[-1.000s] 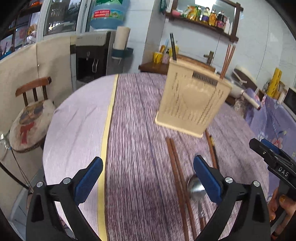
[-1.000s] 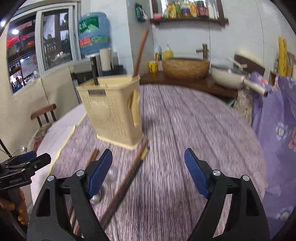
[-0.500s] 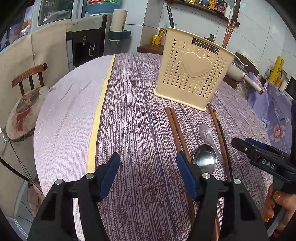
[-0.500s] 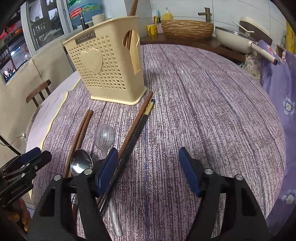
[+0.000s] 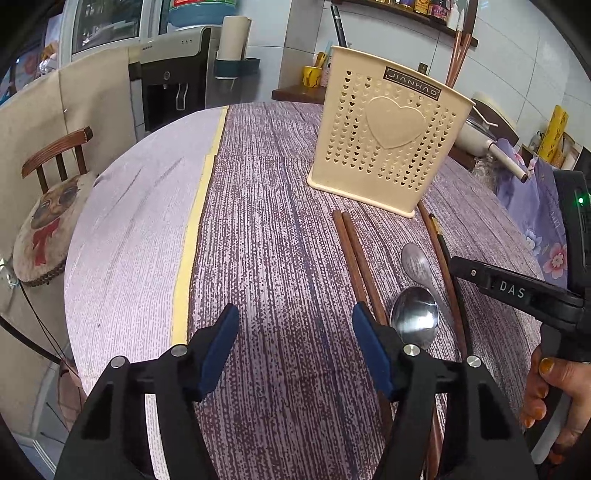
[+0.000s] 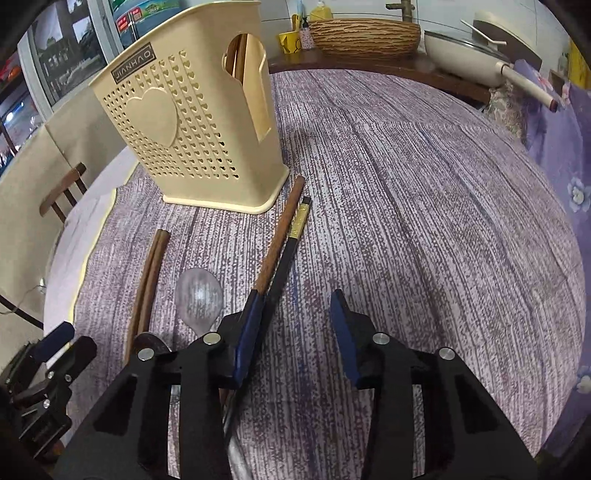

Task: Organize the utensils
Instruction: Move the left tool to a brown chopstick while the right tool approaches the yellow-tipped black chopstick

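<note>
A cream perforated utensil holder (image 5: 388,136) (image 6: 195,122) stands on the purple-striped tablecloth, with chopsticks and a dark utensil in it. In front of it lie a pair of brown chopsticks (image 5: 354,254) (image 6: 147,284), two metal spoons (image 5: 415,317) (image 6: 199,295), and a brown chopstick (image 6: 280,236) beside a black chopstick (image 6: 290,247). My left gripper (image 5: 295,328) is open and empty, low over the cloth left of the brown pair. My right gripper (image 6: 295,325) is open and empty, its left finger over the brown and black chopsticks.
A wooden chair (image 5: 48,206) stands at the table's left edge. A water dispenser (image 5: 173,85) is behind. A side counter holds a woven basket (image 6: 365,33) and a white pan (image 6: 469,51). Floral purple fabric (image 6: 561,147) lies to the right.
Both grippers have dropped lower and closer to the utensils on the cloth. The right gripper has narrowed a little and moved over the brown and black chopsticks.
</note>
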Demonstrator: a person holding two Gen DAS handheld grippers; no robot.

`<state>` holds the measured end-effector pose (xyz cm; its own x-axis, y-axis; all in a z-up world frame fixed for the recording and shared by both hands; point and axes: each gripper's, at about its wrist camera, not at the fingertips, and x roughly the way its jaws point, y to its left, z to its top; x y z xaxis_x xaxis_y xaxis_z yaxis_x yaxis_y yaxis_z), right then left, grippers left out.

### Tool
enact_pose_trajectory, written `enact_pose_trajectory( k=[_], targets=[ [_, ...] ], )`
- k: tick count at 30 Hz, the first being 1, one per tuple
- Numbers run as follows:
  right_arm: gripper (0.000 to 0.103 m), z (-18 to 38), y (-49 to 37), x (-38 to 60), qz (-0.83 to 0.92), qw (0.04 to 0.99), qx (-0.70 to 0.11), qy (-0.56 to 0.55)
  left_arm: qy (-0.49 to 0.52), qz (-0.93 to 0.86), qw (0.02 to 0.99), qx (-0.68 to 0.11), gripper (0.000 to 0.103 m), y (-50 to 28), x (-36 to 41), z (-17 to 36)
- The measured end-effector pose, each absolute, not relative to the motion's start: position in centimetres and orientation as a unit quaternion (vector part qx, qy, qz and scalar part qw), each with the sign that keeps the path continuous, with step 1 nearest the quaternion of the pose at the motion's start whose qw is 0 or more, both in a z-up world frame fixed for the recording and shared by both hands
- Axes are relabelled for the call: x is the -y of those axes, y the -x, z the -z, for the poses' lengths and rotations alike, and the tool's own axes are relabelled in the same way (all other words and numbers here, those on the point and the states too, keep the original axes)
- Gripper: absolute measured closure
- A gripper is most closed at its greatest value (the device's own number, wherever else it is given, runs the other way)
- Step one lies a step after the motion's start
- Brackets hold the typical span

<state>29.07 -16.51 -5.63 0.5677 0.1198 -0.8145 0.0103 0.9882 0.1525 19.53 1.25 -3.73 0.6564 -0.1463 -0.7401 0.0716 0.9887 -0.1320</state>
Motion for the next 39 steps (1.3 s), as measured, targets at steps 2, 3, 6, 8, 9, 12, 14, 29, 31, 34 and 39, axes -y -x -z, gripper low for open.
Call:
enact_pose_trajectory(
  k=[2,3,6,8,9,12,14,29,31,34,39],
  targets=[
    [0.074,5.7,-29.1,17.3,-0.024,0.883,-0.464,-0.070,0.043,0.060,0.909,-0.411,0.040,-19.7,-1.2,3.7],
    [0.075,5.7,-29.1,17.8,-0.025,0.882,-0.464,-0.079,0.043,0.061,0.908,-0.412,0.040,-19.8,-1.2,3.7],
    [0.076,5.6,-29.2,18.2,-0.030,0.880,-0.466,-0.085,0.036,0.065,0.907,-0.414,0.044,-20.3,-0.7,3.6],
    [0.076,5.6,-29.0,17.9,-0.027,0.883,-0.464,-0.072,0.033,0.071,0.906,-0.416,0.047,-20.6,-0.3,3.5],
    [0.076,5.6,-29.0,17.7,-0.026,0.884,-0.462,-0.064,0.032,0.074,0.905,-0.417,0.048,-20.7,-0.2,3.4],
    [0.076,5.7,-28.9,17.7,-0.025,0.887,-0.458,-0.056,0.028,0.083,0.907,-0.412,0.049,-20.5,0.4,2.8],
    [0.077,5.7,-28.9,17.7,-0.022,0.888,-0.457,-0.053,0.026,0.093,0.907,-0.410,0.049,-20.0,0.9,2.7],
    [0.077,5.8,-28.5,17.9,-0.024,0.891,-0.450,-0.054,0.015,0.092,0.903,-0.420,0.049,-19.8,2.6,3.9],
    [0.077,5.8,-28.5,18.0,-0.024,0.891,-0.450,-0.055,0.019,0.083,0.904,-0.419,0.050,-20.3,2.0,3.8],
    [0.077,5.8,-28.4,18.0,-0.024,0.891,-0.450,-0.055,0.010,0.074,0.903,-0.423,0.057,-21.0,2.0,4.1],
    [0.077,5.8,-28.5,18.1,-0.026,0.891,-0.449,-0.056,0.014,0.084,0.897,-0.435,0.059,-21.4,2.5,4.6]
  ],
)
